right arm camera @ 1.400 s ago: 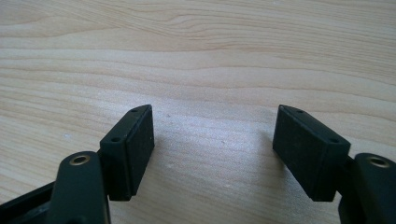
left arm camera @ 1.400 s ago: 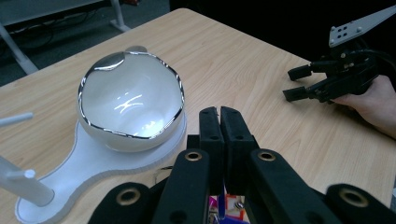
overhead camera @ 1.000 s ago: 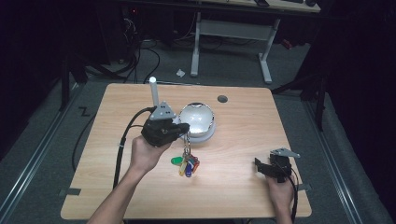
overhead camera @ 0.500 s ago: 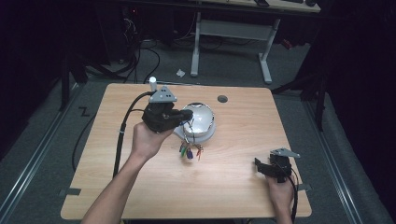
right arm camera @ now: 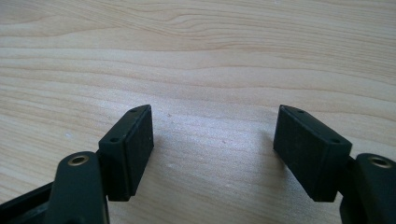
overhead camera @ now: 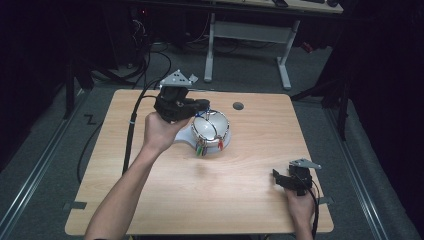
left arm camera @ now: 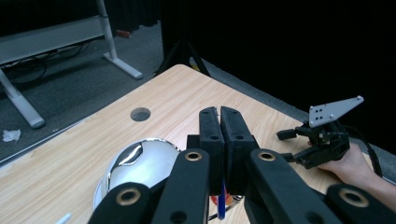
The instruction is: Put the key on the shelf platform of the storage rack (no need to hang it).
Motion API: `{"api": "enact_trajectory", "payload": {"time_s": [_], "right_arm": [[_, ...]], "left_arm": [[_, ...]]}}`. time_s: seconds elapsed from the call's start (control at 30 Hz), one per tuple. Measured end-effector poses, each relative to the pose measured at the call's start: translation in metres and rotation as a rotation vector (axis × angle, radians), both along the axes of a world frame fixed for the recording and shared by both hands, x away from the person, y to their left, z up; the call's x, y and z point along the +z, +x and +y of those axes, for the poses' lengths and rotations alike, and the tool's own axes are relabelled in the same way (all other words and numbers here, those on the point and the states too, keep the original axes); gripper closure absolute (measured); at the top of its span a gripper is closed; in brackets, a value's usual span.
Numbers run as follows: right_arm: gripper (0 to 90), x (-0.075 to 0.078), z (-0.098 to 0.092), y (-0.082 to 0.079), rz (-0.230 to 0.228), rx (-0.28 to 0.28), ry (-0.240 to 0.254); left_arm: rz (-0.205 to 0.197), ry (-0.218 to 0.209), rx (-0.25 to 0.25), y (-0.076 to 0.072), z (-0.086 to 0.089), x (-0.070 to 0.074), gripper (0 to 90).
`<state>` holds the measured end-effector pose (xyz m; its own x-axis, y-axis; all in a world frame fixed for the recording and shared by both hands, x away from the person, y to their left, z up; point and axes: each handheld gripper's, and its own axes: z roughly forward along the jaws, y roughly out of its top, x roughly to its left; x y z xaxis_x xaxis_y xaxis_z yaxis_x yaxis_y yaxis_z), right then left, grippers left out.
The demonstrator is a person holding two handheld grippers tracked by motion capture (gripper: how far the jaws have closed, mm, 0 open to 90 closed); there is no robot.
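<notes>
Keys on a wire ring (overhead camera: 209, 131), with green, red and blue tags, hanging from the left gripper (overhead camera: 204, 109) above the overturned metal bowl (overhead camera: 214, 131), near the middle of the wooden table (overhead camera: 250, 185). In the left gripper view, jaws pressed together, clamped on the ring, a blue tag and an orange one dangling just below the pads, the bowl's shiny dome (left arm camera: 140, 163) underneath. Left hand (overhead camera: 161, 132) wrapped round the gripper body, grey three-cornered plate on top, cable trailing off toward the table's left edge. Right gripper (overhead camera: 278, 176) near the table's front right corner, well apart from the bowl. In its own view, jaws (right arm camera: 212, 149) set wide apart, nothing between them, bare wood grain beneath. Round grommet hole (overhead camera: 238, 106) near the far edge, just beyond the bowl.
</notes>
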<state>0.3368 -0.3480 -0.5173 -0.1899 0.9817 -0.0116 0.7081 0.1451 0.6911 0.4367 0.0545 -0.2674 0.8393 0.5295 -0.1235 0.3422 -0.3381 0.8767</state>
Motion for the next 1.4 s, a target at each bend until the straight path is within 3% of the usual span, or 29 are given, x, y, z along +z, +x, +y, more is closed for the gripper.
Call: {"api": "enact_trajectory", "payload": {"time_s": [0.43,0.8,1.17,1.4], "right_arm": [[29.0,0.0,0.0,0.0,0.0,0.001,0.0],[28.9,0.0,0.0,0.0,0.0,0.002,-0.002],[29.0,0.0,0.0,0.0,0.0,0.002,-0.002],[29.0,0.0,0.0,0.0,0.0,0.003,-0.002]], "left_arm": [[0.001,-0.006,0.025,0.022,-0.008,0.011,88.8],[0.021,-0.004,0.052,0.042,-0.015,0.009,88.8],[0.018,-0.005,0.065,0.052,-0.022,0.015,88.8],[0.018,0.04,0.067,0.053,-0.031,0.006,88.7]]}}
